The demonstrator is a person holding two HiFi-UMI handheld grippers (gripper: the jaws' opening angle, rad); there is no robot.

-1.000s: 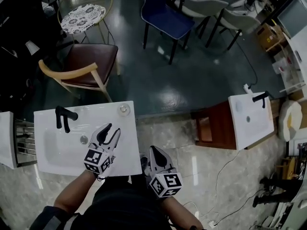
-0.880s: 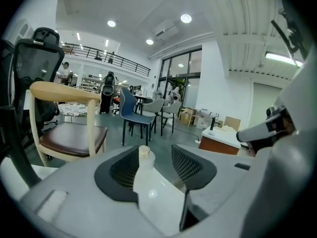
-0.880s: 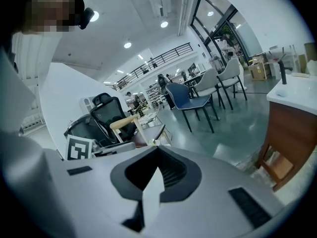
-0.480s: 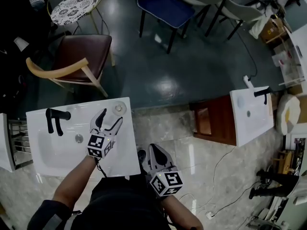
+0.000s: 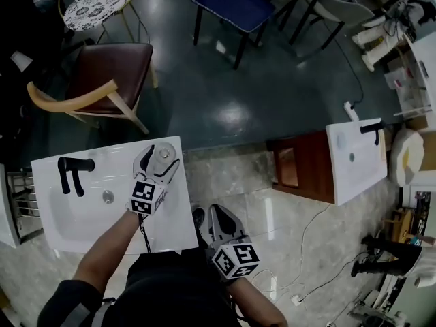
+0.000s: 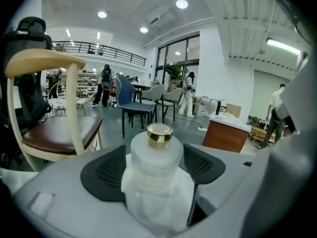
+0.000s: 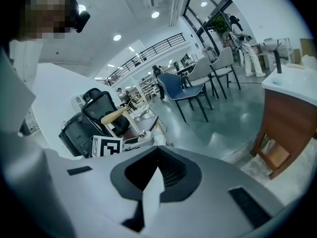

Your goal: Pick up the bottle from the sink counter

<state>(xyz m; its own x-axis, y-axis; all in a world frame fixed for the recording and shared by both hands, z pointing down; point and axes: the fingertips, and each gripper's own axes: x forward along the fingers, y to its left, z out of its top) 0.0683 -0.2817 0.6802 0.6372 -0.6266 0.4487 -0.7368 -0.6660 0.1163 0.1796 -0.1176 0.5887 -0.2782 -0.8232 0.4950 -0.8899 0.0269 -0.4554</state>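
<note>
A large open-plan hall fitted out as a mock-up and test space, not a home; a free-standing white sink counter [image 5: 174, 216] with a black faucet [image 5: 71, 172] stands alone on the pale tiled floor [image 5: 252, 196], and a second basin unit [image 5: 354, 162] on a wooden cabinet [image 5: 300, 172] stands well apart near the right edge; mismatched chairs [image 5: 102, 80] are scattered over the dark polished floor [image 5: 259, 107]; loose cables [image 5: 300, 264] trail about; the left gripper view shows a railed mezzanine [image 6: 99, 51], ceiling spotlights [image 6: 182, 4], a tall glass front [image 6: 176, 58] and people [image 6: 105, 83] standing about.
</note>
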